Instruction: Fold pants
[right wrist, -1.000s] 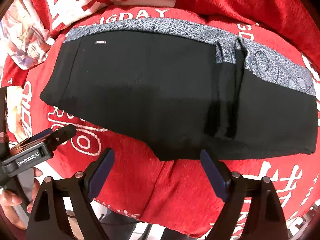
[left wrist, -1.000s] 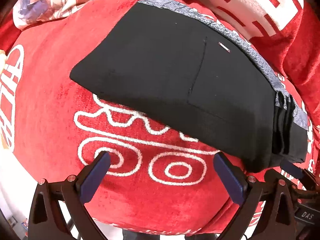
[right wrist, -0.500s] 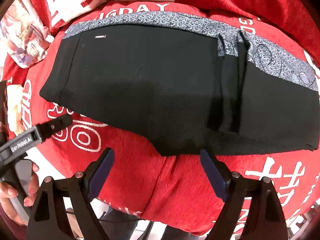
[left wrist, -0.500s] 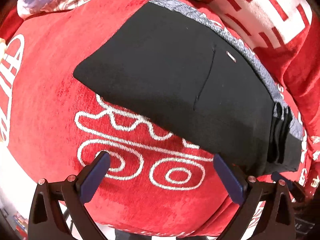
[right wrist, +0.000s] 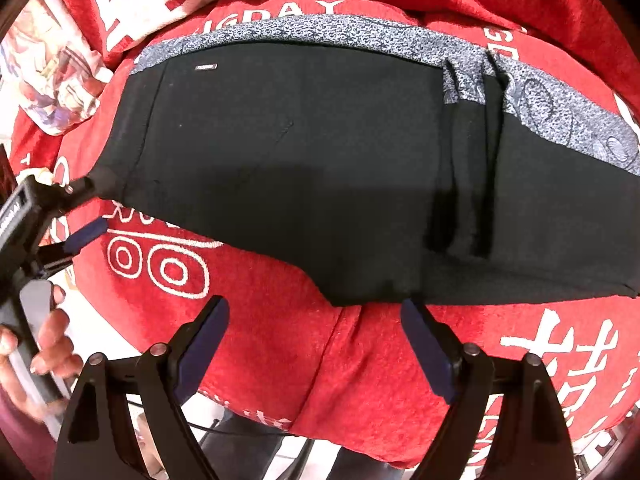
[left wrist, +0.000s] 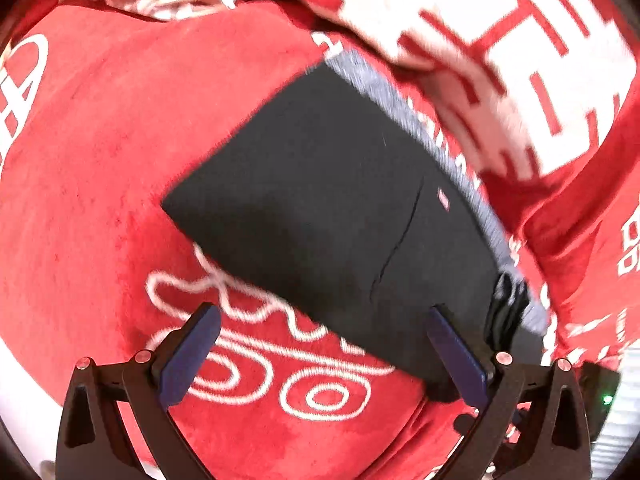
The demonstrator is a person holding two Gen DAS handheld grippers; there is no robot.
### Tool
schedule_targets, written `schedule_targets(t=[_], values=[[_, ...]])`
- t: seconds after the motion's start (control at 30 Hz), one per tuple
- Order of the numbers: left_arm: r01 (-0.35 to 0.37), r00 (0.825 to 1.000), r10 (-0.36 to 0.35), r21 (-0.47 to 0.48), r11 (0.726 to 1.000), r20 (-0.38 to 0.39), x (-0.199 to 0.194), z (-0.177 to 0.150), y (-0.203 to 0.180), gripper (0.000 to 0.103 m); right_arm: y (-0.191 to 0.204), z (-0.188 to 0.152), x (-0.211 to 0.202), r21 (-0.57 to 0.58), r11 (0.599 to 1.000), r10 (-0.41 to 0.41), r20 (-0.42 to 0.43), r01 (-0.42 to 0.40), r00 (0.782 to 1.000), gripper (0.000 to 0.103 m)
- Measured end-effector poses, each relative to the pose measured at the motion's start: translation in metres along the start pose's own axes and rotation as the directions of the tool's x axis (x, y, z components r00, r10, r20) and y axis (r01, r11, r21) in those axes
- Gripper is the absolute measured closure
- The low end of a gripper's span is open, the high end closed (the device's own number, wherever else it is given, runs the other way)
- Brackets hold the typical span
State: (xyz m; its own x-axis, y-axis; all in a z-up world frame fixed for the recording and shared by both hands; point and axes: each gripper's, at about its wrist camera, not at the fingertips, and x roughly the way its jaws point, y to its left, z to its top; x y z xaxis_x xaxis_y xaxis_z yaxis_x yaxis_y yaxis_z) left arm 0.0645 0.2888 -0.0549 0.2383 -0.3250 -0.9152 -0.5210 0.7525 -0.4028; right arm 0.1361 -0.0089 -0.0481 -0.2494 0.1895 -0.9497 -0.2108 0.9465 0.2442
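Note:
Black pants [right wrist: 300, 160] with a grey patterned side strip [right wrist: 320, 32] lie flat across the red blanket [right wrist: 280, 360]. A bunched ridge [right wrist: 468, 168] crosses them toward the right. My right gripper [right wrist: 314, 312] hangs open just short of their near edge, with nothing between its fingers. In the left wrist view the pants [left wrist: 340, 200] run diagonally. My left gripper [left wrist: 324, 332] is open over their near edge, its right finger [left wrist: 452, 348] in front of the black cloth. The right wrist view shows the left gripper [right wrist: 94, 208] at the pants' left corner, a person's hand [right wrist: 48, 340] holding it.
A white-and-red patterned blanket [left wrist: 520, 60] is heaped behind the pants. A floral cloth [right wrist: 52, 80] lies at the far left. The red blanket's front edge drops off just below both grippers, with floor visible beneath.
My left gripper has swung in toward the pants' left corner, so the pants now sit more to the right and steeper in its view. The right gripper has held still, open.

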Motion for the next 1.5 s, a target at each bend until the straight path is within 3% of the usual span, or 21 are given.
schedule_targets(t=[0.2,0.37,0.57,0.73,0.9,1.0,1.13,1.2,1.23,1.27,1.33,1.4,1.43,1.47,1.5], values=[[0.164,0.986,-0.162,-0.051,0.985,0.036,0.006,0.006,0.019,0.000,-0.001,0.000,0.002,-0.008,1.000,0.011,0.001,-0.011,1.000,0.013],[0.288,0.957,-0.284,-0.091,0.953,0.049,0.024,0.006,0.013,0.000,0.002,-0.001,0.011,-0.016,1.000,0.011,-0.015,-0.011,1.000,0.013],[0.313,0.949,-0.306,-0.115,0.943,0.075,0.027,0.008,0.013,0.000,0.009,-0.002,0.021,-0.019,1.000,0.020,-0.028,-0.020,0.999,0.013],[0.257,0.966,-0.252,-0.113,0.960,0.060,0.022,0.013,0.005,0.000,0.017,0.000,0.021,-0.016,0.999,0.034,-0.026,-0.035,0.999,0.013],[0.315,0.943,-0.306,-0.057,0.947,0.127,0.000,0.017,-0.014,0.000,0.017,0.005,0.012,-0.023,0.999,0.040,0.009,-0.040,0.999,0.013],[0.236,0.969,-0.230,-0.064,0.970,0.089,0.016,0.026,-0.013,0.000,0.012,0.011,0.010,-0.012,0.999,0.030,0.019,-0.030,0.999,0.013],[0.179,0.982,-0.170,-0.111,0.978,0.086,0.027,0.030,-0.009,0.004,0.007,0.026,-0.002,-0.011,1.000,0.018,0.038,-0.017,0.999,0.013],[0.082,0.993,-0.075,-0.082,0.993,0.089,0.026,0.029,-0.016,0.023,0.007,0.036,-0.011,-0.033,0.999,0.011,0.060,-0.009,0.998,0.013],[0.021,0.995,-0.016,-0.051,0.998,0.094,0.025,0.028,-0.020,0.045,0.008,0.044,-0.017,-0.043,0.999,0.010,0.071,-0.007,0.997,0.013],[-0.061,0.993,0.060,0.012,0.998,0.098,0.026,0.027,-0.027,0.059,0.010,0.052,-0.024,-0.049,0.999,0.012,0.084,-0.008,0.996,0.013],[-0.123,0.986,0.110,0.110,0.986,0.123,0.024,0.023,-0.038,0.062,0.015,0.073,-0.039,-0.062,0.998,0.033,0.108,-0.026,0.994,0.013],[-0.277,0.952,0.217,0.307,0.911,0.216,0.023,0.009,-0.067,0.064,0.025,0.094,-0.051,-0.086,0.995,0.060,0.121,-0.050,0.991,0.013],[-0.347,0.929,0.259,0.384,0.856,0.264,0.024,0.000,-0.079,0.064,0.030,0.103,-0.056,-0.099,0.993,0.071,0.121,-0.059,0.990,0.013],[-0.426,0.898,0.302,0.461,0.778,0.321,0.027,-0.011,-0.093,0.064,0.039,0.115,-0.060,-0.116,0.991,0.085,0.113,-0.072,0.990,0.013],[-0.461,0.881,0.317,0.491,0.739,0.351,0.029,-0.017,-0.100,0.064,0.051,0.126,-0.061,-0.133,0.987,0.107,0.097,-0.093,0.990,0.013]])
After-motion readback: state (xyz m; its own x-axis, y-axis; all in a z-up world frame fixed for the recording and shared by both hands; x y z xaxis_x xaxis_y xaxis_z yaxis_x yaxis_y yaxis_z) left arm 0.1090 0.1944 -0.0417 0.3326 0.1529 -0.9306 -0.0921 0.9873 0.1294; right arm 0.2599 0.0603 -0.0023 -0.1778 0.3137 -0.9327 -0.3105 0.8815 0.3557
